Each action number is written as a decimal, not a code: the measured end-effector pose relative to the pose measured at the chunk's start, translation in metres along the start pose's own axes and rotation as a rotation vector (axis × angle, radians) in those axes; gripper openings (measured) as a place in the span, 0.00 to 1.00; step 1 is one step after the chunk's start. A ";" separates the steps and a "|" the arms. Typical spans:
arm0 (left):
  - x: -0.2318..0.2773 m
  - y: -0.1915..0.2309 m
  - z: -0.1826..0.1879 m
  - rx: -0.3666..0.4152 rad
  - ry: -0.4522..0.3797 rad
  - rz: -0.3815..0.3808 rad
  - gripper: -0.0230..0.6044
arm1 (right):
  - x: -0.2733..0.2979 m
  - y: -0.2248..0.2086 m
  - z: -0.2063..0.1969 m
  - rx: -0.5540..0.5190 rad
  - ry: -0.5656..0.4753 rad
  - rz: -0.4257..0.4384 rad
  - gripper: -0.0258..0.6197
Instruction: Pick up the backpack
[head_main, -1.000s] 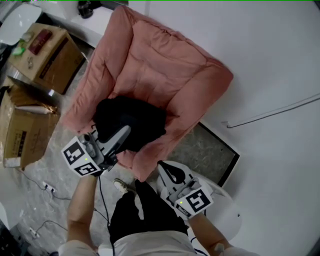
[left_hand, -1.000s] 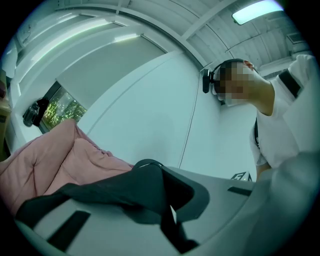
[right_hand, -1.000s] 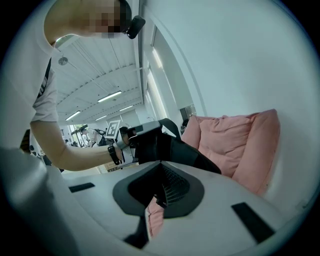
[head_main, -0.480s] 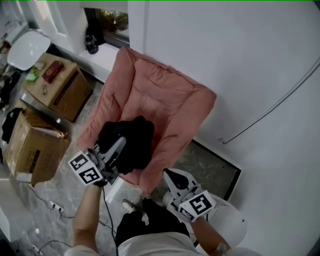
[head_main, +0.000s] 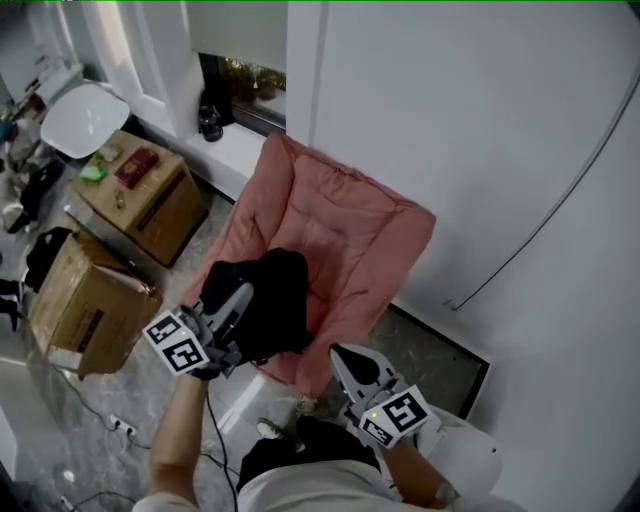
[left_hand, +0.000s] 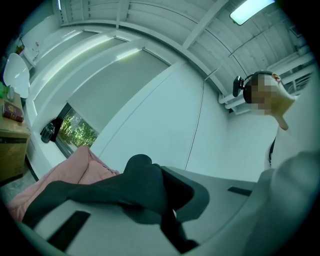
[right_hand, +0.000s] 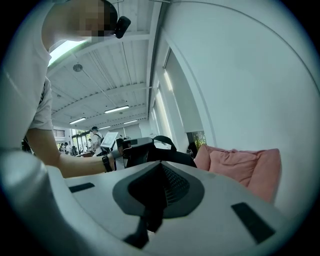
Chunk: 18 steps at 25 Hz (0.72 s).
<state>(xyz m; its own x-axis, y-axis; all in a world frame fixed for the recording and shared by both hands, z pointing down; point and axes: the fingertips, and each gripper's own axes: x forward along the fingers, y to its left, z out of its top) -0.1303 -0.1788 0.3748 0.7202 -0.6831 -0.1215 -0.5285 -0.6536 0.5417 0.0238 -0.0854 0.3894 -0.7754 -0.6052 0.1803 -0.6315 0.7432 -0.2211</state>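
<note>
The black backpack hangs just above the seat of a pink cushioned chair. My left gripper is shut on a black fabric part of it, which fills the jaws in the left gripper view as backpack fabric. My right gripper is to the right of the chair's front edge, apart from the bag, its jaws shut with nothing between them. In the right gripper view the backpack shows straight ahead, with the left gripper beside it and the pink chair to the right.
Two cardboard boxes stand left of the chair. A white wall runs close behind and to the right. A dark floor panel lies at the wall's foot. Cables trail on the floor at lower left.
Both grippers have risen. The backpack has come up off the chair seat in the left gripper. The right gripper stayed shut and empty.
</note>
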 end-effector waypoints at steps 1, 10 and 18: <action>-0.005 -0.005 0.005 0.006 -0.009 0.003 0.07 | -0.002 0.004 0.004 -0.004 -0.008 0.002 0.07; -0.036 -0.048 0.068 0.165 -0.069 0.047 0.06 | -0.023 0.015 0.036 -0.032 -0.079 -0.025 0.07; -0.055 -0.073 0.117 0.326 -0.085 0.113 0.07 | -0.042 -0.011 0.075 -0.068 -0.156 -0.099 0.07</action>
<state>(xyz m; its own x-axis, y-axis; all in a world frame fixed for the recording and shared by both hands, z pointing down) -0.1835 -0.1317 0.2443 0.6160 -0.7729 -0.1523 -0.7285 -0.6325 0.2632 0.0636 -0.0895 0.3121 -0.7037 -0.7090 0.0458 -0.7070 0.6924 -0.1438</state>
